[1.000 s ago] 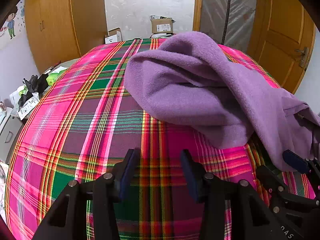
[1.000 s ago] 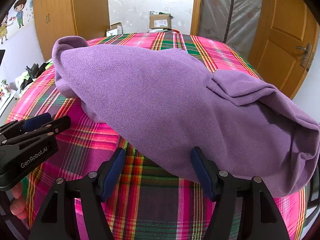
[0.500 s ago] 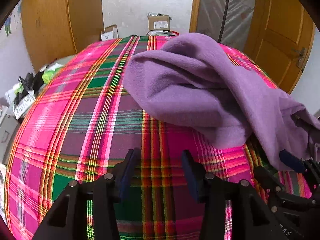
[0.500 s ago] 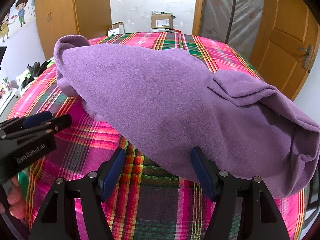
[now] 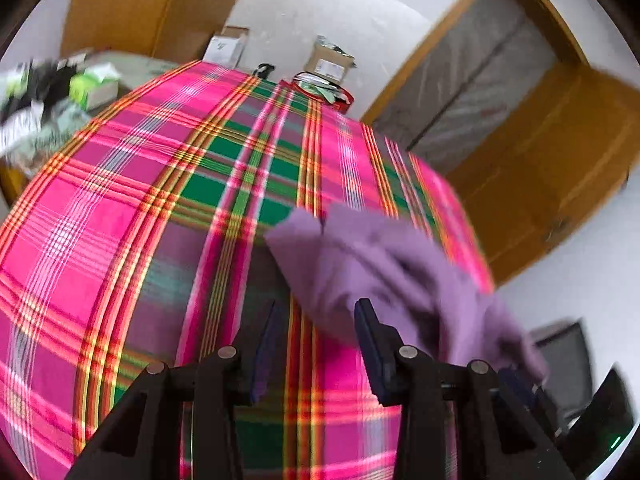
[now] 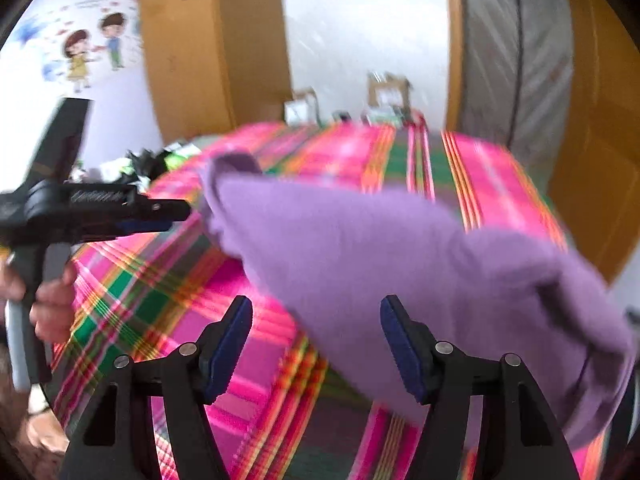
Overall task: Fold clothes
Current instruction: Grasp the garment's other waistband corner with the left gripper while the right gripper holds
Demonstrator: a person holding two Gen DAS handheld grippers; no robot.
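A purple fleece garment (image 6: pixel 400 260) lies bunched on the pink and green plaid bed (image 6: pixel 168 288). My right gripper (image 6: pixel 316 344) hovers open at its near edge, and the cloth shows between and beyond the fingers without being pinched. In the left wrist view the garment (image 5: pixel 380 272) sits ahead and to the right. My left gripper (image 5: pixel 318 348) is open over bare plaid (image 5: pixel 120 240), its right finger just short of the cloth. From the right wrist view the left gripper (image 6: pixel 120 212) is held by a hand (image 6: pixel 52 300) near the garment's far left end. Both views are motion-blurred.
Cardboard boxes (image 5: pixel 328 62) stand by the far wall beyond the bed. Wooden wardrobe (image 6: pixel 188 52) at the left, wooden door (image 5: pixel 560 160) at the right. A cluttered side table (image 5: pixel 52 96) sits off the bed's left edge.
Both grippers have swung quickly, blurring the views. The left wrist view has rolled and lifted, so the garment sits lower and smaller. The left gripper rose beside the garment's left end. Both stay open.
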